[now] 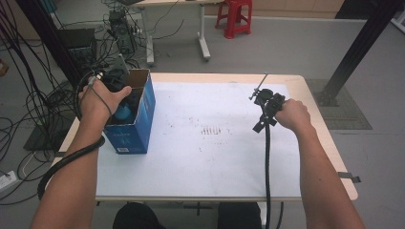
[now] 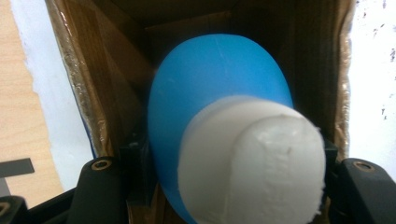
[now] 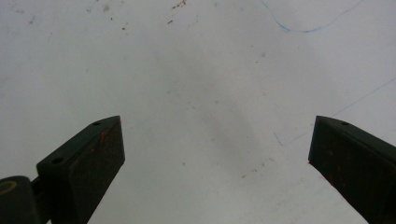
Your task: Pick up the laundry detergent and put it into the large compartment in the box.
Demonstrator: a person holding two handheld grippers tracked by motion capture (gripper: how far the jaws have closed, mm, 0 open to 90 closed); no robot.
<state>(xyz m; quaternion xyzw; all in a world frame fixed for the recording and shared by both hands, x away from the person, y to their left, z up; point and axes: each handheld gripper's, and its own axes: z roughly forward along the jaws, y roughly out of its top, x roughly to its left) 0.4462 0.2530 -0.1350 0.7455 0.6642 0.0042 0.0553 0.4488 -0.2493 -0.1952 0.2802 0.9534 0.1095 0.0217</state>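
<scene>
A blue cardboard box (image 1: 136,129) stands open-topped at the table's left edge. My left gripper (image 1: 123,101) reaches down into it, shut on a rounded blue object (image 1: 123,113) with a thick white end. In the left gripper view the blue object (image 2: 210,88) sits between the two black jaws of the left gripper (image 2: 229,184), its white end toward the camera, with the box's brown inner walls (image 2: 93,84) around it. My right gripper (image 1: 259,112) hovers over the right part of the table. In its own view, the right gripper (image 3: 217,149) is open with nothing between its jaws.
A white sheet (image 1: 215,143) with small reddish marks covers the wooden table (image 1: 305,86). Cables and equipment (image 1: 114,28) lie on the floor beyond the left corner, a red stool (image 1: 234,16) stands farther back, and a black post (image 1: 358,47) rises at the right.
</scene>
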